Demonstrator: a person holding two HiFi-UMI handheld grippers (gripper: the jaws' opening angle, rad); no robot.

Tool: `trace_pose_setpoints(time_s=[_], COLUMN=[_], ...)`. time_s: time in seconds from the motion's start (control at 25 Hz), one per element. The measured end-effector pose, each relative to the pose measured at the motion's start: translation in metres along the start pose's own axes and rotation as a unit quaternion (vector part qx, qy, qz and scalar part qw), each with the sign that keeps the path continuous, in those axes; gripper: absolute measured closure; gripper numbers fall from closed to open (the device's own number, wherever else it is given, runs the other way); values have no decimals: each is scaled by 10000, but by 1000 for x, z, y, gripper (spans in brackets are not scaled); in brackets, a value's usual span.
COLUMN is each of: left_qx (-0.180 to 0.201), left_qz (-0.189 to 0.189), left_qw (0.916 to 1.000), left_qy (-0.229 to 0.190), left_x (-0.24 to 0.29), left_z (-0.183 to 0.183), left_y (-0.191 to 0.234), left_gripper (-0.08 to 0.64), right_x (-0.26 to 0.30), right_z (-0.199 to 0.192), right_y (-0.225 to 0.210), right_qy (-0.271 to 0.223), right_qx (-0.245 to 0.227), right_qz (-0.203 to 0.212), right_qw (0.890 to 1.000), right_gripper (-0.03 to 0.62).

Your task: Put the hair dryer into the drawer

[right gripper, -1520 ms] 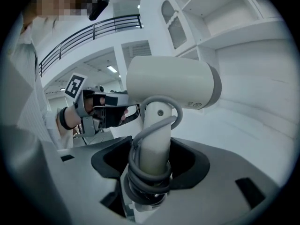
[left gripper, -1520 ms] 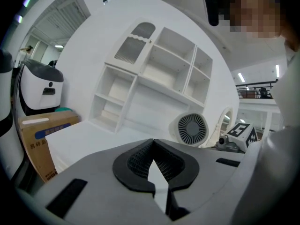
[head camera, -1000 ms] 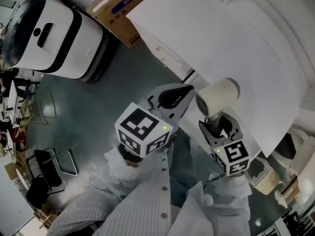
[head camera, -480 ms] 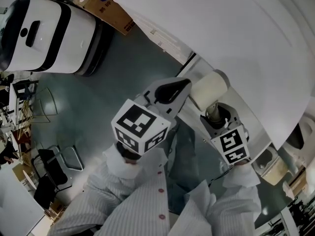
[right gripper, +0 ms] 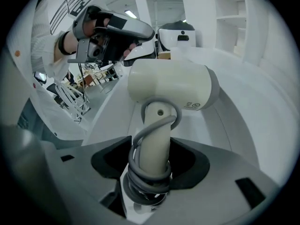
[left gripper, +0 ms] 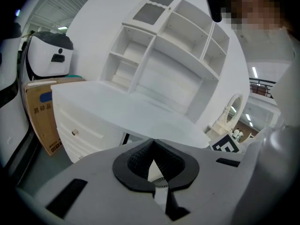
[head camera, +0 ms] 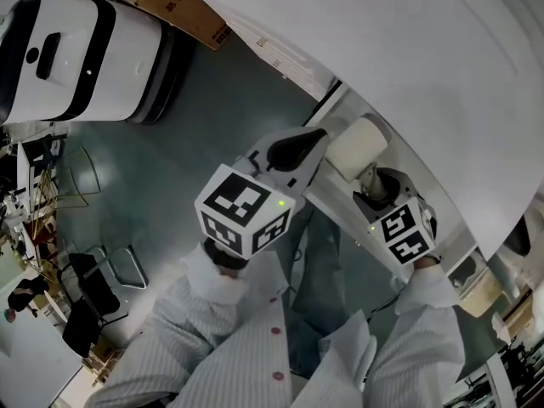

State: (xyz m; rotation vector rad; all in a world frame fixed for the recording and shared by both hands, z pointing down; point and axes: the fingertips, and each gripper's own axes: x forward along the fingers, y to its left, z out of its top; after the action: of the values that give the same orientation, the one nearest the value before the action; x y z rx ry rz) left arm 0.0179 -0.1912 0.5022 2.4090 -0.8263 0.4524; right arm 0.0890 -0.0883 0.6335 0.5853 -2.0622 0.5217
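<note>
A white dressing table [head camera: 442,66] fills the upper right of the head view, its shelved top [left gripper: 159,64] showing in the left gripper view; a shut drawer [left gripper: 86,125] with a small knob sits in its front; a white machine [head camera: 68,49] stands on the floor at the upper left, a cardboard box [head camera: 183,11] beside it; the left gripper [head camera: 308,139] hovers at the table's front edge, jaws pressed together on nothing; the right gripper [head camera: 376,192], just beside it, clamps the handle of the cream hair dryer [head camera: 357,147], held up in the air at that edge; a grey cord [right gripper: 150,175] coils round the handle.
</note>
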Motion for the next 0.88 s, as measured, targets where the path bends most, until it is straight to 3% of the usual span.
trace_pose_setpoints(time_s=[0.44, 0.88], left_qx=[-119, -158], left_qz=[-55, -83], left_qw=[9998, 9998], left_qy=[127, 132], left_x=[19, 21], left_z=[-17, -14], left_y=[1, 1], left_gripper=[551, 551], right_x=[34, 51], right_z=[-27, -32], right_y=[-12, -15], right_qy=[705, 944], right_qx=[-341, -427], right_qz=[-75, -61], right_qw=[9969, 9946], right_gripper=[359, 359])
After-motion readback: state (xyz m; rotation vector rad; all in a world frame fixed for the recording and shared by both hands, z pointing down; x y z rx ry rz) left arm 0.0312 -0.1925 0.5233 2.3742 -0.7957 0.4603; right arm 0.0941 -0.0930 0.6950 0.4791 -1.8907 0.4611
